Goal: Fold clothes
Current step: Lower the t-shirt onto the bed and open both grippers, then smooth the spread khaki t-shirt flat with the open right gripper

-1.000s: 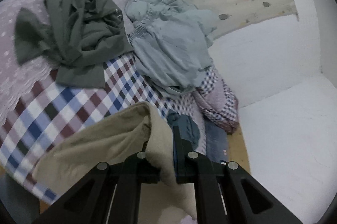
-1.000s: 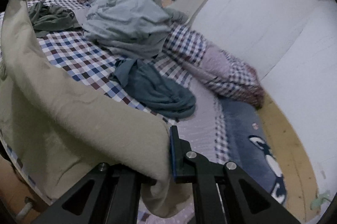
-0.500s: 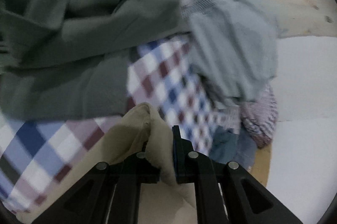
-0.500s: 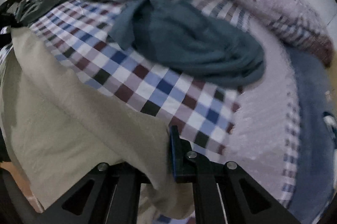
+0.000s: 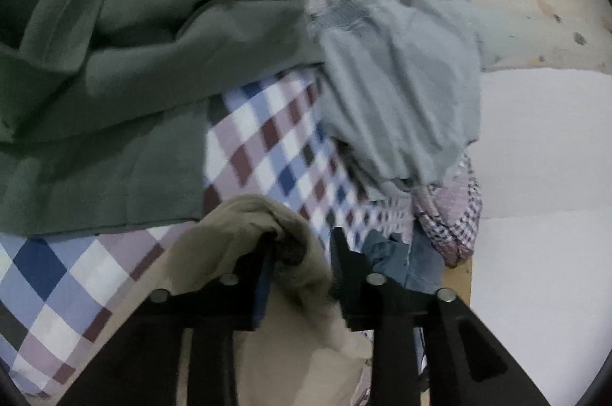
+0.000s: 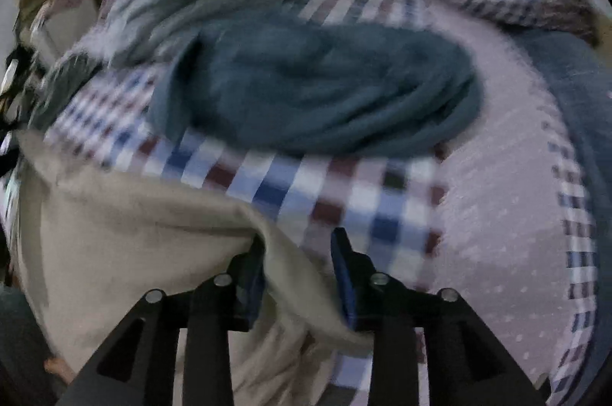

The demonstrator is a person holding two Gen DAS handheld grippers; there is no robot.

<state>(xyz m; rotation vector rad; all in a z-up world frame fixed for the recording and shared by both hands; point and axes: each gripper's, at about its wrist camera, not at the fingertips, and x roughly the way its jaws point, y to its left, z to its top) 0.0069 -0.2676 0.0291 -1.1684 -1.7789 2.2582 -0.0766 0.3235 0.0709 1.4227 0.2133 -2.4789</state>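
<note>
A beige garment (image 5: 244, 215) lies on the checked bedspread (image 5: 275, 146), and a bunched corner of it sits loosely between the parted fingers of my left gripper (image 5: 302, 245), which is open. In the right wrist view the same beige garment (image 6: 134, 234) spreads to the left, with another edge draped between the parted fingers of my right gripper (image 6: 298, 245), also open. Both grippers are low over the bed.
A dark green garment (image 5: 134, 62) and a pale grey-blue one (image 5: 401, 81) lie heaped just beyond the left gripper. A teal garment (image 6: 313, 85) lies ahead of the right gripper. White panels (image 5: 535, 176) stand to the right, and a blue mat (image 6: 573, 81) borders the bed.
Both grippers carried the beige garment forward and down onto the bedspread, closer to the clothes heaps. Their fingers, shut on the cloth before, have now spread apart.
</note>
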